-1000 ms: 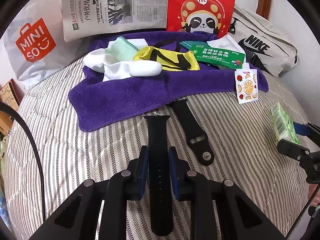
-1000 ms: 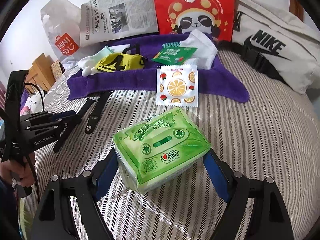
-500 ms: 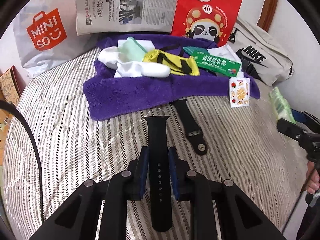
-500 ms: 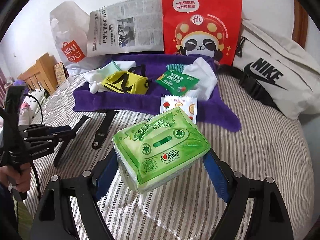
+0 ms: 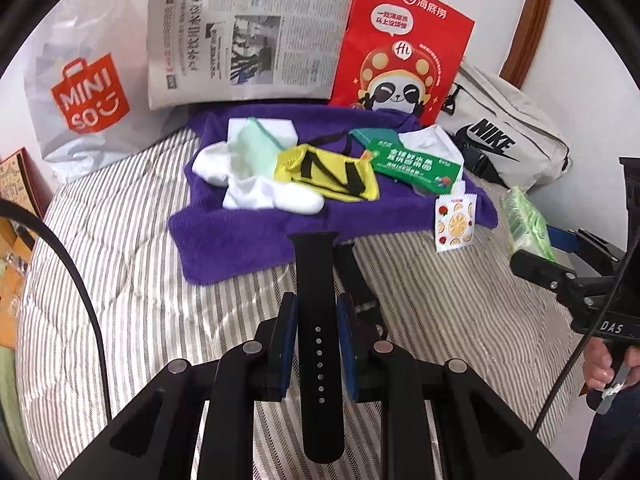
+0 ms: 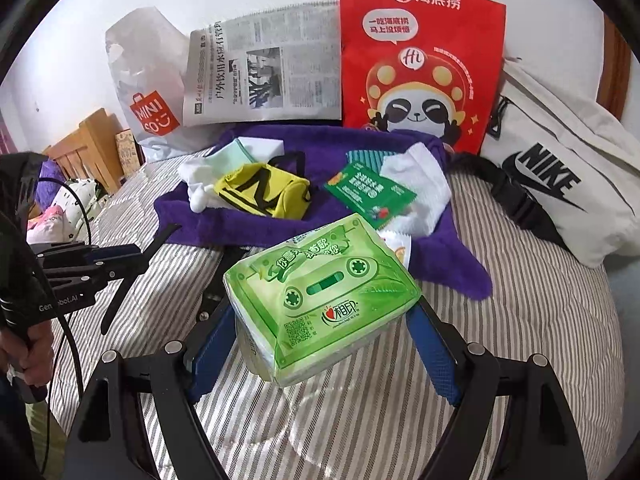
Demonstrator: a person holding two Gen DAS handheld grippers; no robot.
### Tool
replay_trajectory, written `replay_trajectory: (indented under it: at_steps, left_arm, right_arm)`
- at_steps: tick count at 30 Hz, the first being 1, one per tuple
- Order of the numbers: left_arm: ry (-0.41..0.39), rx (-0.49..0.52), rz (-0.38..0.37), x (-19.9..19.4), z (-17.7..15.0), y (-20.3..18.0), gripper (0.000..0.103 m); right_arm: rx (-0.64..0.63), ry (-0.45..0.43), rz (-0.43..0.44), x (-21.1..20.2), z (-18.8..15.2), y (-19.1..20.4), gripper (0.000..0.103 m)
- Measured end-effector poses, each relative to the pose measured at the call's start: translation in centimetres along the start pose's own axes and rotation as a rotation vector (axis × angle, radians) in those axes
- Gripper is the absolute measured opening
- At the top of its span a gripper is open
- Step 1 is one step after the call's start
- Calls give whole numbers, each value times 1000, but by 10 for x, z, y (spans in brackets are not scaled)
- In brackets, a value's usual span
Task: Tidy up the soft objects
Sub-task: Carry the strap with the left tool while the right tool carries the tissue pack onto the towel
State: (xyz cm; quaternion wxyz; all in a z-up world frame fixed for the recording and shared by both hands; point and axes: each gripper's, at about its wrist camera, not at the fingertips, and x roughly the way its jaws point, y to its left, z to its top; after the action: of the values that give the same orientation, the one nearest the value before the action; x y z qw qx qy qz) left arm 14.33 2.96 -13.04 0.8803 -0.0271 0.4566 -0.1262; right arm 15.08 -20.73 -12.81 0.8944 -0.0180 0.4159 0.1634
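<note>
My left gripper [image 5: 316,308] is shut on a black watch strap [image 5: 316,272], which hangs lifted above the striped bedcover. A second black strap [image 5: 354,276] lies on the bed just behind it. My right gripper [image 6: 322,316] is shut on a green tissue pack [image 6: 320,296], held above the bed. Beyond both lies a purple towel [image 5: 240,236] carrying white socks [image 5: 256,196], a yellow sock [image 5: 328,172], a green packet [image 5: 416,164] and, at its right edge, a fruit-print sachet [image 5: 454,220]. In the right wrist view the left gripper [image 6: 120,260] is at the far left.
Against the wall stand a white Miniso bag [image 5: 80,96], a newspaper [image 5: 244,36] and a red panda paper bag [image 5: 400,48]. A white Nike bag [image 6: 560,184] lies at the right. Wooden furniture [image 6: 92,144] stands beside the bed on the left.
Both grippers have risen with their loads, and the bed and towel look farther below. The strap now hangs clear of the bedcover. Neither grip has changed.
</note>
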Motion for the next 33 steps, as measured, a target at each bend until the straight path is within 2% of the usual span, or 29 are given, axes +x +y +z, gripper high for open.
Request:
replay_trajectory:
  at_steps: [10,17,24,33]
  left_arm:
    - [-34,32,-13,-8,39,-5,19]
    - [-48,32,-28,3,77,-2,19]
    - [-40,46,-37,31,113,1,19]
    - [-5,50,-54,83,145,8,19]
  right_arm:
    - [-13,-26,4,1,25,0,83]
    - [-7,-38,3,10,45,-5,83]
    - [5,-34,0,28,62,-10,83]
    - [-7,-18,-17,58,85,-15,83]
